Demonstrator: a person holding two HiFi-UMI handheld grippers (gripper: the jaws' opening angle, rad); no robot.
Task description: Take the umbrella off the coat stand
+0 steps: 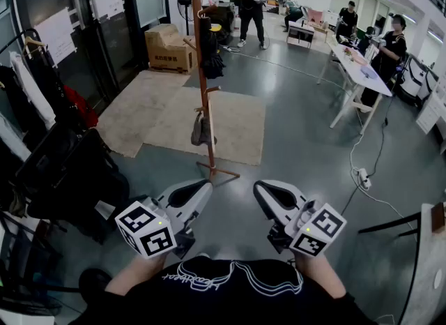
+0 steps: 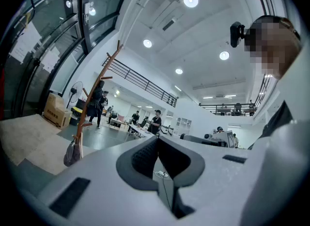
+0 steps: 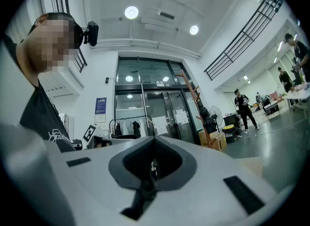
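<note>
A tall brown coat stand (image 1: pixel 203 72) rises from the grey floor ahead of me. Low on it hangs a small dark folded umbrella (image 1: pixel 201 130); in the left gripper view the umbrella (image 2: pixel 72 153) hangs beside the stand (image 2: pixel 94 94). Higher up, a dark garment (image 1: pixel 210 48) hangs on the stand. My left gripper (image 1: pixel 206 186) and right gripper (image 1: pixel 258 186) are held side by side close to my body, well short of the stand. Both are shut with nothing between the jaws, as the left gripper (image 2: pixel 157 139) and right gripper (image 3: pixel 154 138) show in their own views.
A tan mat (image 1: pixel 167 111) lies under and behind the stand, with a cardboard box (image 1: pixel 168 48) beyond it. A clothes rack (image 1: pixel 38 100) with dark garments lines the left wall. At right stand a white table (image 1: pixel 357 67), people, and a power strip (image 1: pixel 363 178) with cable.
</note>
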